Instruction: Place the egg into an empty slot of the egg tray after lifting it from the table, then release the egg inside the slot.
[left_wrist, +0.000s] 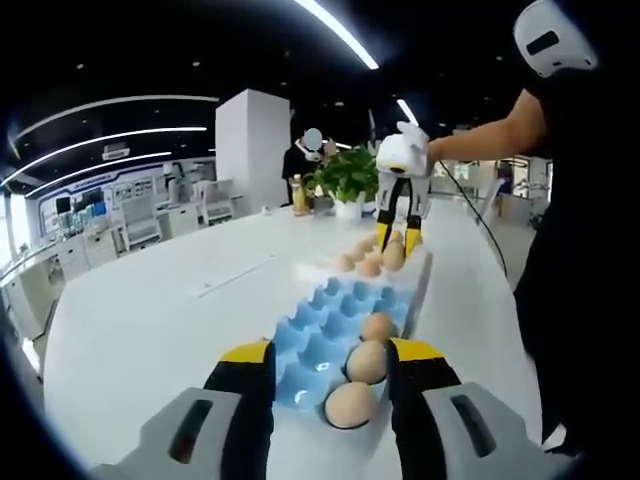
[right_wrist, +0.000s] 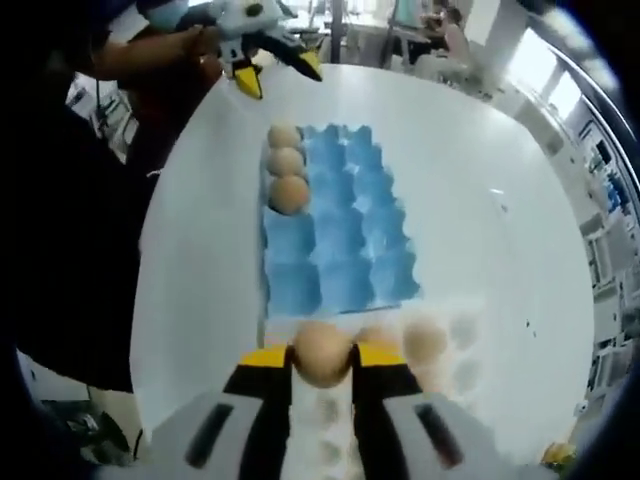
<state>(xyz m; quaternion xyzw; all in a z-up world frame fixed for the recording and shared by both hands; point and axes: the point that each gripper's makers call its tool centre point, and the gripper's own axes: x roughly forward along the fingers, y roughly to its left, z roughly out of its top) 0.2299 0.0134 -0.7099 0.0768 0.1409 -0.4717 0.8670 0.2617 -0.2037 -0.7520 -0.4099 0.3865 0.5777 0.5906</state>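
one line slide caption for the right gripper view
Right hand-held gripper grips an egg before a blue egg tray holding three eggs.

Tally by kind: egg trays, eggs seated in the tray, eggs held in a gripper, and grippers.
Blue egg tray: 1
Eggs seated in the tray: 3
Held egg, in the right gripper: 1
Grippers, counting the left gripper: 2
Total: 7
Loose eggs past the tray are too blurred to count.
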